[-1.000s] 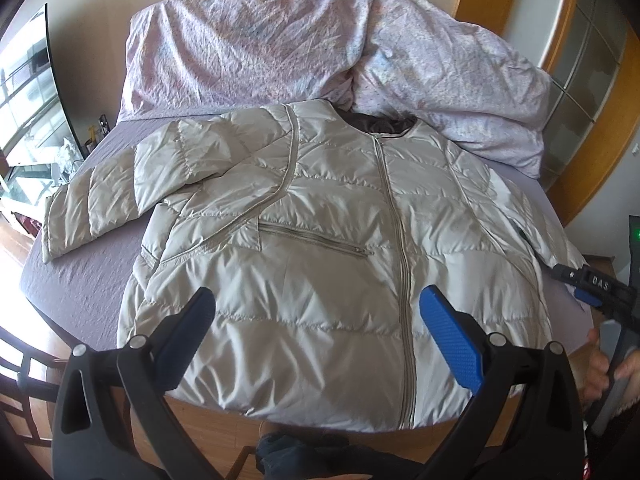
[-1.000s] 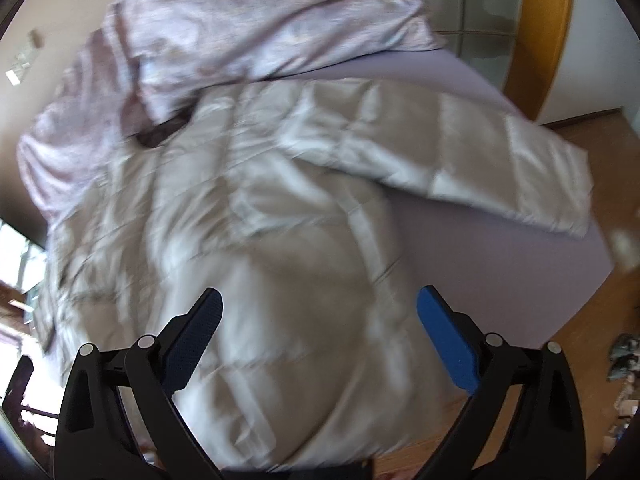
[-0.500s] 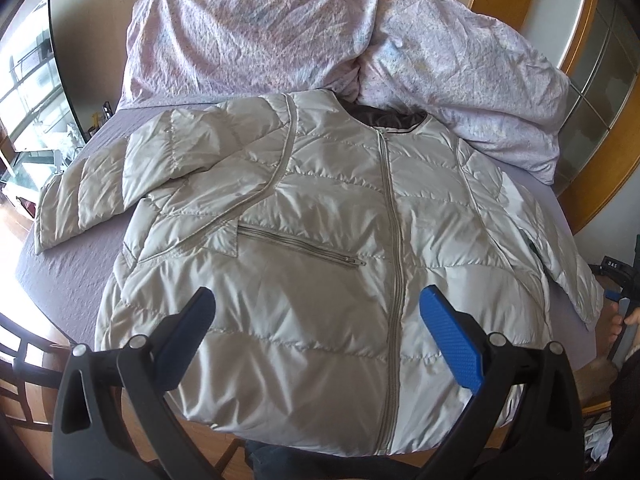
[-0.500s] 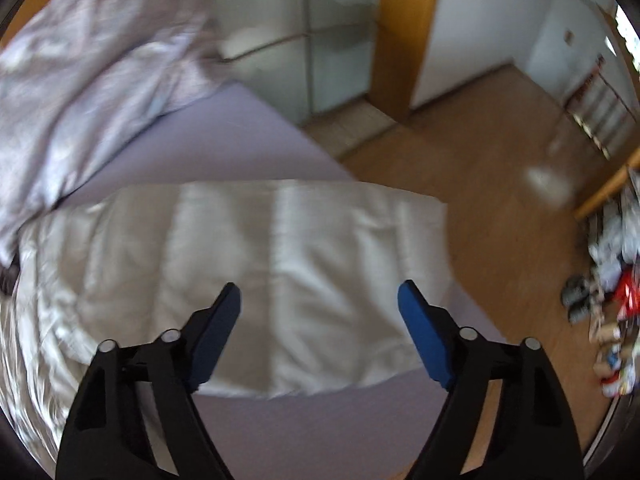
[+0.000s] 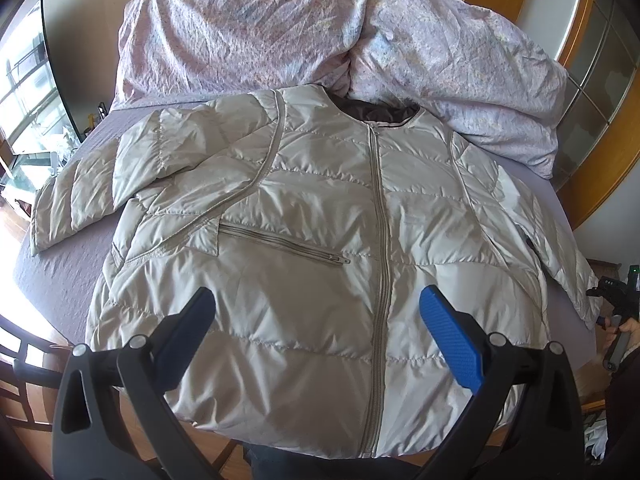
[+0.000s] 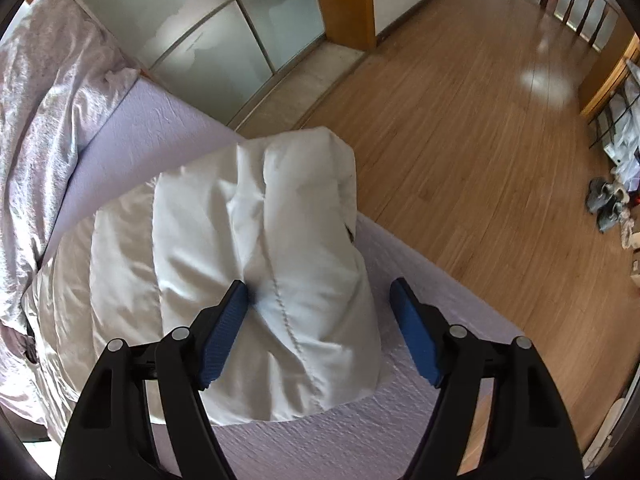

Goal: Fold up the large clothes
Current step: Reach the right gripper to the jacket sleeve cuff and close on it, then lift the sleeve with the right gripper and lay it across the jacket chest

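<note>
Bed: lilac sheet, crumpled duvet heaped at the head edge; wooden floor and frosted glass doors beyond the side edge.

Jacket: pale quilted, laid front-up, zip running head to foot, collar toward the duvet, hem overhanging the foot edge.

Sleeve: reaches to the bed's side edge, cuff outward.

My left gripper: spread wide above the hem, gripping nothing.

My right gripper: jaws have just been closing, astride the sleeve; one pad touches fabric, the other stands clear.

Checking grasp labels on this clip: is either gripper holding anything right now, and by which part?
Nothing is held. The right gripper, jaws closing, straddles the jacket's sleeve near its cuff without clamping; the left gripper hovers open.
</note>
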{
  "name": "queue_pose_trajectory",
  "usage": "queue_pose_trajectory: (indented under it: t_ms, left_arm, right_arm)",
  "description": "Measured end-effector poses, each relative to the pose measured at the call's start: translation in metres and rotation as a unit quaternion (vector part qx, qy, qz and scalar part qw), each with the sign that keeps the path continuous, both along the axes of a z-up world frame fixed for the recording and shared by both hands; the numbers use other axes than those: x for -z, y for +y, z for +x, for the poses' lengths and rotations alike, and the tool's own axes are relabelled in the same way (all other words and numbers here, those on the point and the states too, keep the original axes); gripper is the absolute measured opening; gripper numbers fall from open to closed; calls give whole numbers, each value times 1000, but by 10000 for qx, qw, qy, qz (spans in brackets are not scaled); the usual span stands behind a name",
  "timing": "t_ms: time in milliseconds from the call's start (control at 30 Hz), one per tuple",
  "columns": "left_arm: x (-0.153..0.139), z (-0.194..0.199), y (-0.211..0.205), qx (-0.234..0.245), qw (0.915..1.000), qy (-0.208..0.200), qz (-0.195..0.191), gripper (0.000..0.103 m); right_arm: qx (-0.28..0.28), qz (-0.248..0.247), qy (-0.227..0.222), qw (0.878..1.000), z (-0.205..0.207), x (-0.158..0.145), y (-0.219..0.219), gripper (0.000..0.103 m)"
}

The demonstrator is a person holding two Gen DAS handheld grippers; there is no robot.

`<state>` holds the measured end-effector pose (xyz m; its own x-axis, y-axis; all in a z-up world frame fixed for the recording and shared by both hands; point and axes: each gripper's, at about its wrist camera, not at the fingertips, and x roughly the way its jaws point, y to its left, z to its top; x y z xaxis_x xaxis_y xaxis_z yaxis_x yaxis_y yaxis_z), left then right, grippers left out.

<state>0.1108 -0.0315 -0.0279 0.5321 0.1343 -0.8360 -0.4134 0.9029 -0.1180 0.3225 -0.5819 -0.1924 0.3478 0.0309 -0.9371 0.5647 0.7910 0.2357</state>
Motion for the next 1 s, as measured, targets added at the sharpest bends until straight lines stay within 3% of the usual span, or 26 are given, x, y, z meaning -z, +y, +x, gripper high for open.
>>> queue_pose_trajectory:
  t_ms: [133, 200, 267, 467, 833, 1000]
  left_arm:
    - [0, 1, -4, 78, 10000, 16, 33, 101]
    - [0, 0, -3, 65, 10000, 16, 23, 101]
    - [1, 0, 0, 31, 10000, 15, 4, 101]
    - [4, -3, 22, -25, 10000, 16, -95, 101]
    - [7, -3, 72, -26, 9995, -59, -302, 101]
    - [9, -3, 95, -104, 9990, -100, -431, 101]
  right_arm:
    - [-355, -416, 36, 9985, 1, -1, 9, 68]
    - [-470, -496, 22, 9977, 3, -2, 14, 60]
    - [-566, -508, 24, 9971, 6, -3, 20, 43]
    - [-539, -649, 65, 9964, 11, -11, 36, 18]
    - [-499, -1064, -268, 9927, 19, -59, 81, 13]
    - [-1048, -1002, -616, 9875, 35, -95, 139, 13]
